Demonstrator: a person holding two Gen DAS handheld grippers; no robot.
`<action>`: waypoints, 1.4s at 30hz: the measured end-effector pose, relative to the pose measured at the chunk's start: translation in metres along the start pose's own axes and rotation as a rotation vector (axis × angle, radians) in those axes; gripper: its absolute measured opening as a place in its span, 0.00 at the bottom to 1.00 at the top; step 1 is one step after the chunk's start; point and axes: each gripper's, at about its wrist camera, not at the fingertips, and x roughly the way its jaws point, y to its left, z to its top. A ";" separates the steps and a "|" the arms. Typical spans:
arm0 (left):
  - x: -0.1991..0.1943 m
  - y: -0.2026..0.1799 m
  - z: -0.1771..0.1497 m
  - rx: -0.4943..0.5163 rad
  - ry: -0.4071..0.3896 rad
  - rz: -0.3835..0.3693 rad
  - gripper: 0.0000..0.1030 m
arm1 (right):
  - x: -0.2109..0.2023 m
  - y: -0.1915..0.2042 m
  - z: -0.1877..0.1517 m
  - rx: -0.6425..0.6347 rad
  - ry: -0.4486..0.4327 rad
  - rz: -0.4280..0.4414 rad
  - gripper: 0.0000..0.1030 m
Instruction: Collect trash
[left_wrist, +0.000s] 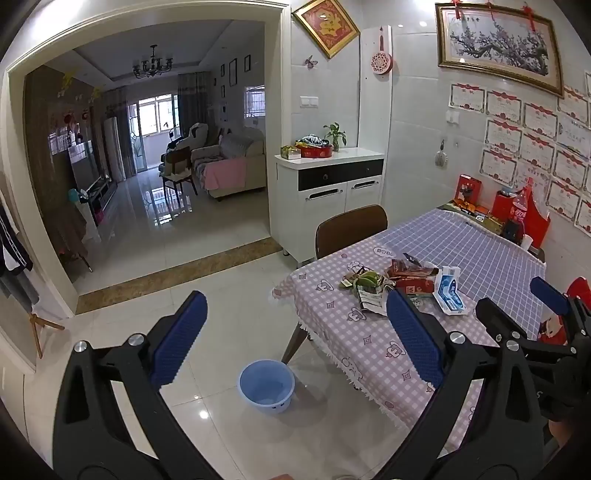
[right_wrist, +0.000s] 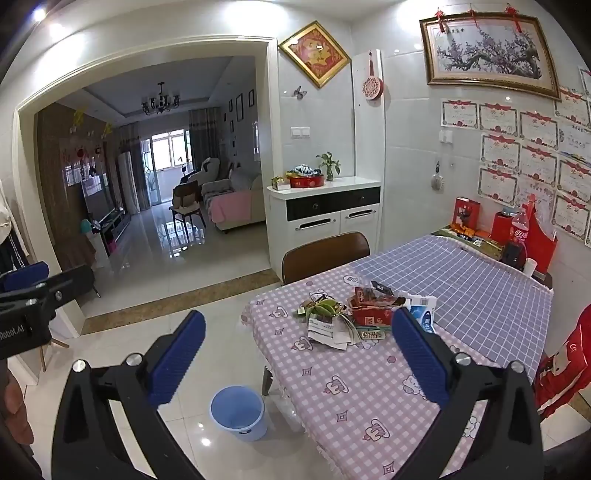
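Both grippers, left (left_wrist: 295, 339) and right (right_wrist: 297, 356), hover with jaws spread wide, nothing between them. Trash pile (right_wrist: 354, 317) sits mid-counter (right_wrist: 369, 398) on the pink checked cloth: wrappers, green peels, a blue-white box (left_wrist: 448, 291). Blue bin (right_wrist: 239, 411) stands on the floor just beside the counter edge.
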 end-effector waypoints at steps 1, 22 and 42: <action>0.000 0.000 0.000 0.005 -0.001 0.002 0.93 | 0.001 0.000 0.000 -0.005 0.004 -0.001 0.96; 0.016 -0.017 -0.005 0.000 0.009 -0.004 0.93 | 0.034 -0.003 -0.016 0.004 0.026 0.004 0.96; 0.041 -0.018 0.009 0.012 0.025 -0.031 0.93 | 0.048 -0.007 -0.010 0.014 0.057 0.005 0.96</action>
